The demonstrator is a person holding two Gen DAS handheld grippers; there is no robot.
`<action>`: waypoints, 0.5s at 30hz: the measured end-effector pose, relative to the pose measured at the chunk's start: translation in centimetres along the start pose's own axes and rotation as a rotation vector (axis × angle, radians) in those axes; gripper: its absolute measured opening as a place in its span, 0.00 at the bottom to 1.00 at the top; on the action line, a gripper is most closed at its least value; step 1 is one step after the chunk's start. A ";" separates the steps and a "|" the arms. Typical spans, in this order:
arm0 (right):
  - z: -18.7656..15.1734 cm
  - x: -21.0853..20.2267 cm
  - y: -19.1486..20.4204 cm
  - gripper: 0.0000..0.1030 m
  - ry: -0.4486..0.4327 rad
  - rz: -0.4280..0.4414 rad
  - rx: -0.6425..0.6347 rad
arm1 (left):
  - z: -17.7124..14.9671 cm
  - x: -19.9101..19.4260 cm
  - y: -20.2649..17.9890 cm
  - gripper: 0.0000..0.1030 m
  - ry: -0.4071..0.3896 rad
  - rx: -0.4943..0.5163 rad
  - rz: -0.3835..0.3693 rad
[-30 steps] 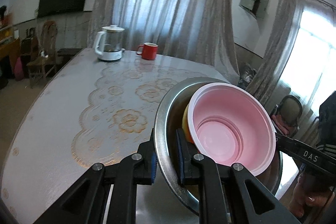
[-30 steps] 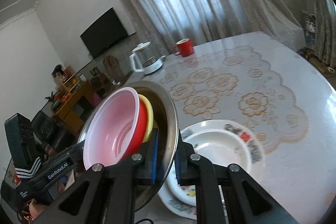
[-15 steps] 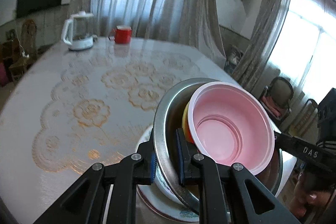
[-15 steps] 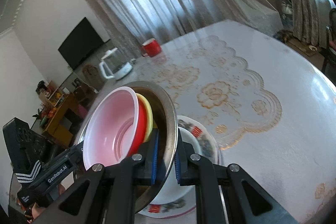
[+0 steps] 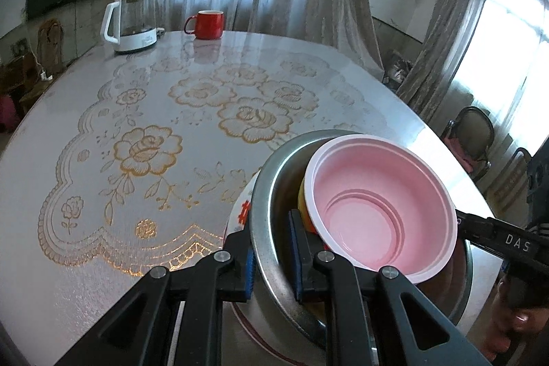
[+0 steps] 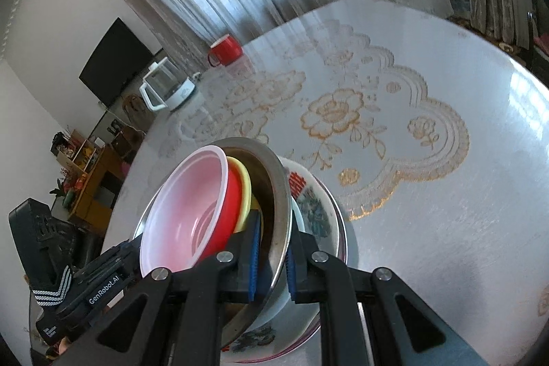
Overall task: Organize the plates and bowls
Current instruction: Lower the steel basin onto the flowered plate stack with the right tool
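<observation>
A steel bowl (image 5: 271, 204) holds a nested stack: a pink bowl (image 5: 381, 208) on top, with red (image 6: 228, 211) and yellow (image 6: 245, 184) bowls under it. My left gripper (image 5: 272, 249) is shut on the steel bowl's near rim. My right gripper (image 6: 271, 258) is shut on the opposite rim (image 6: 279, 191). The steel bowl sits low over a white floral plate stack (image 6: 317, 211), whose edge also shows in the left wrist view (image 5: 242, 211). I cannot tell if they touch.
The round table (image 5: 103, 228) has a gold lace cloth (image 5: 144, 146). A glass kettle (image 5: 132, 19) and a red mug (image 5: 206, 24) stand at the far edge. Chairs (image 5: 471, 132) stand by the window.
Both grippers have carried the steel bowl with its stack over the floral plates and lowered it onto or just above them. Both grips are unchanged.
</observation>
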State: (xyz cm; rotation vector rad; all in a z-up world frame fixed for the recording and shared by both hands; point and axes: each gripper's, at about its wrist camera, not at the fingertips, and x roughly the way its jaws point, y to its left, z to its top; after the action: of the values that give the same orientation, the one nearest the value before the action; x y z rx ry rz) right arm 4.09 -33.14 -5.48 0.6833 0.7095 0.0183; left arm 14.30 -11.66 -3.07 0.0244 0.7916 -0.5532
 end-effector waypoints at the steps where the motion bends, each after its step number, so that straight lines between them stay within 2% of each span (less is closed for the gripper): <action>1: -0.1 0.2 -0.1 0.12 0.004 0.000 0.001 | -0.1 0.2 0.1 0.16 0.002 -0.002 0.002; 15: -0.2 1.1 -0.7 0.13 0.009 -0.038 0.004 | -0.5 1.5 -0.4 0.16 -0.004 0.038 0.035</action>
State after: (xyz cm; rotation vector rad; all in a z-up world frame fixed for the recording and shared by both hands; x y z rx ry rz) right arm 4.71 -33.36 -6.67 0.6739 0.7316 -0.0151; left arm 14.62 -12.58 -4.32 0.0726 0.7757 -0.5347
